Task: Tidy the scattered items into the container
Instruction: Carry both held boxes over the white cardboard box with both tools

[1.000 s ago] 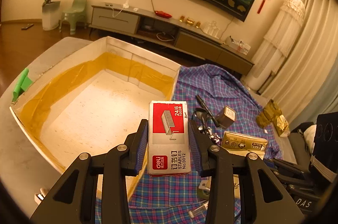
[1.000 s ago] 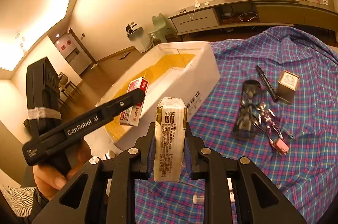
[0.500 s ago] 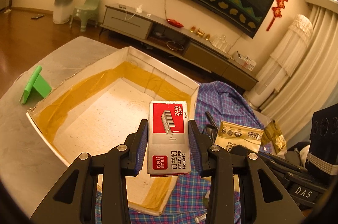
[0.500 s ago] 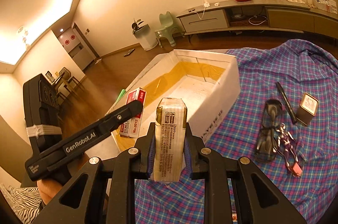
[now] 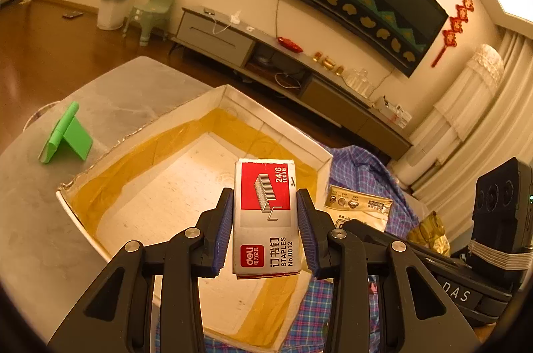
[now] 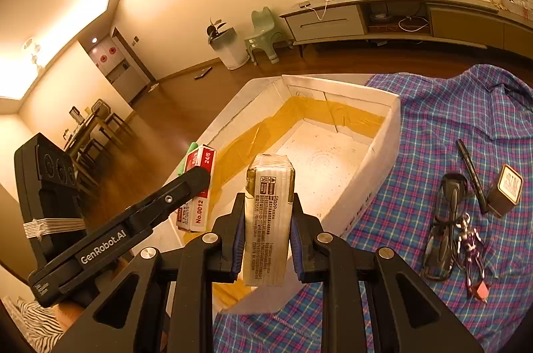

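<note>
Two loads held above the white box (image 5: pixel 319 153).
Staples box (image 5: pixel 265 216) is clamped upright by left gripper (image 5: pixel 265 228); tissue pack (image 6: pixel 268 219) is pinched on edge by right gripper (image 6: pixel 266 236), left gripper at its 9 o'clock.

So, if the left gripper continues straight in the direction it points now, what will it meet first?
Most likely the bare inner floor of the white box. The left gripper, shut on the staples box, points down into it, and nothing shows in between. Depth is uncertain.
</note>
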Tool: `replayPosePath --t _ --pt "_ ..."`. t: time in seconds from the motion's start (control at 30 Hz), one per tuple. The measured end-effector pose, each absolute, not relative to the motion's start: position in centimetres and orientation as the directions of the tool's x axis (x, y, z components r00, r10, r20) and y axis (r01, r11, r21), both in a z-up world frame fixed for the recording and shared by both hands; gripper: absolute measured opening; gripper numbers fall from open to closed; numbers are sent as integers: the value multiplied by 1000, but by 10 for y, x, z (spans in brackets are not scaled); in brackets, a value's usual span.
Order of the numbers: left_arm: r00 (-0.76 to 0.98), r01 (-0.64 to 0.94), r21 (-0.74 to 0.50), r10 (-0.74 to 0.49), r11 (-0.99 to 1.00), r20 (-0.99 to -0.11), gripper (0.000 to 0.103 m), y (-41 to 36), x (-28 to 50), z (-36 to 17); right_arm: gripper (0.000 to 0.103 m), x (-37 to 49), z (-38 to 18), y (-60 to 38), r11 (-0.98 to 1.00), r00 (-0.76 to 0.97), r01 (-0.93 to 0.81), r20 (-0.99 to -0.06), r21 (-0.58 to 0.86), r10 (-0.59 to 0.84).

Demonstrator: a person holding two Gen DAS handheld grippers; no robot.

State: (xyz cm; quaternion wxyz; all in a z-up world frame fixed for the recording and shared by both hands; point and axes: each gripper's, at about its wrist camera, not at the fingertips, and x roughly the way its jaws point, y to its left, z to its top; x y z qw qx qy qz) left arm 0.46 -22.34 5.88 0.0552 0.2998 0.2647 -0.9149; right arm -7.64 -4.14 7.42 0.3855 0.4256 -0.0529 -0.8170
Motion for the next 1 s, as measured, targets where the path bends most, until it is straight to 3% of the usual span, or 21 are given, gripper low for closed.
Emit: replayPosePath --t 1.0 --pt "-739 436 -471 -7 -767 -674 39 -282 -8 32 25 -145 44 -139 -747 -293 593 -784 299 -547"
